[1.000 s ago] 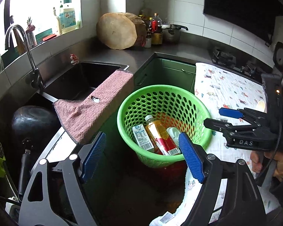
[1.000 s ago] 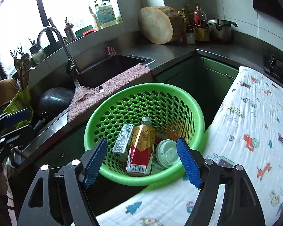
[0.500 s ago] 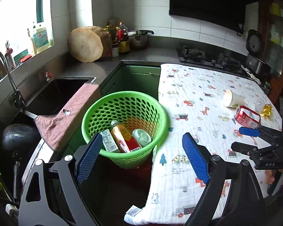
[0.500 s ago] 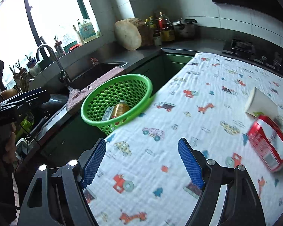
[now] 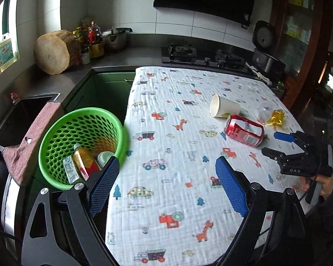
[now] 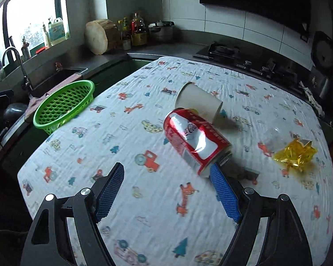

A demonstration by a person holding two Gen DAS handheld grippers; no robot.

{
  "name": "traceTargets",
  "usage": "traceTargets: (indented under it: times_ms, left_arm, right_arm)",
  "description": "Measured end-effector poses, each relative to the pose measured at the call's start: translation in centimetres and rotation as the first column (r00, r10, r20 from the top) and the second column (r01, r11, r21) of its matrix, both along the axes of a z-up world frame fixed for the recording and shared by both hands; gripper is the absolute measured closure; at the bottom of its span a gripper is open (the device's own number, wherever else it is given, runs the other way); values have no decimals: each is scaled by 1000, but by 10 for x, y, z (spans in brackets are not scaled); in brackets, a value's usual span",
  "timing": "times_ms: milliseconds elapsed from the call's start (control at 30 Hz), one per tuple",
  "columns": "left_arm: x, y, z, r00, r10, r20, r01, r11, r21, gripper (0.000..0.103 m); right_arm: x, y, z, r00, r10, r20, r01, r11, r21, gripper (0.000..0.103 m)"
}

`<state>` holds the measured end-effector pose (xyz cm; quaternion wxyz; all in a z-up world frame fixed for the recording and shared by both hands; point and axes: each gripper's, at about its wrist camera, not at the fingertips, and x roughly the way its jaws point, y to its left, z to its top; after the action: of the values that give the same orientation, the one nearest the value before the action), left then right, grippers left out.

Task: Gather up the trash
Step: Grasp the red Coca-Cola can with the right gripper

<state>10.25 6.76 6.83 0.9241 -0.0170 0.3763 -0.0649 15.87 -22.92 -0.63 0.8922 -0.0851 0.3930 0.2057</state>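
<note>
My right gripper (image 6: 166,190) hangs low over a table draped in a cartoon-print cloth (image 6: 126,141), its blue-padded fingers spread wide and empty. A dented red soda can (image 6: 196,141) lies on its side just ahead, its base close to my right-hand pad; whether they touch, I cannot tell. Behind the can, a white paper cup (image 6: 197,106) rests tipped over, its mouth facing the sink side, touching or nearly touching the can. To the right sits a crumpled yellow wrapper (image 6: 296,153), with a clear, blurred piece of plastic (image 6: 274,136) beside it.

My left gripper (image 5: 166,190) hovers over the table's near-left part, fingers likewise spread and holding nothing. At the table's left edge stands a green basket (image 5: 62,133) already holding a bottle (image 5: 85,160), a small carton (image 5: 70,173) and a white lid (image 5: 105,156). A pink towel (image 5: 33,137) hangs over the sink edge beside the basket. On the far counter stand a round wooden block (image 5: 53,55), bottles and a pot.
</note>
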Motion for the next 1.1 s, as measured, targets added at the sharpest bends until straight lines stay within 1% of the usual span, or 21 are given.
traceTargets:
  times_ms: [100, 167, 267, 400, 633, 800, 967, 1033, 1100]
  left_arm:
    - [9, -7, 0, 1000, -19, -24, 18, 1000, -23, 15]
    - [14, -9, 1, 999, -21, -35, 20, 999, -31, 15]
    - [19, -7, 3, 999, -7, -49, 6, 1000, -8, 15]
    - [17, 1, 9, 998, 16, -60, -14, 999, 29, 15]
    - [4, 21, 28, 997, 76, -24, -74, 994, 79, 15]
    - [-7, 32, 41, 994, 110, 1, -110, 988, 104, 15]
    - [-6, 33, 58, 993, 112, 39, -115, 987, 113, 15]
    - [0, 29, 62, 994, 96, 43, -100, 989, 105, 15]
    - [9, 20, 61, 996, 77, 45, -81, 990, 116, 15]
  right_arm:
    - [14, 1, -4, 1000, 27, 2, -27, 998, -51, 22]
    - [26, 3, -8, 999, 48, -17, -49, 996, -76, 22]
    - [43, 5, -16, 997, 68, -42, -72, 994, -85, 22]
    - [59, 8, -24, 996, 83, -27, -86, 989, -124, 20]
    - [78, 14, -28, 996, 84, -24, -87, 982, -168, 20]
    - [90, 16, -34, 997, 76, -22, -79, 972, -221, 20]
    - [103, 15, -41, 998, 55, -26, -60, 968, -245, 20]
    - [108, 13, -44, 998, 46, -30, -52, 967, -251, 20]
    - [112, 12, -47, 999, 39, -35, -46, 966, -255, 20]
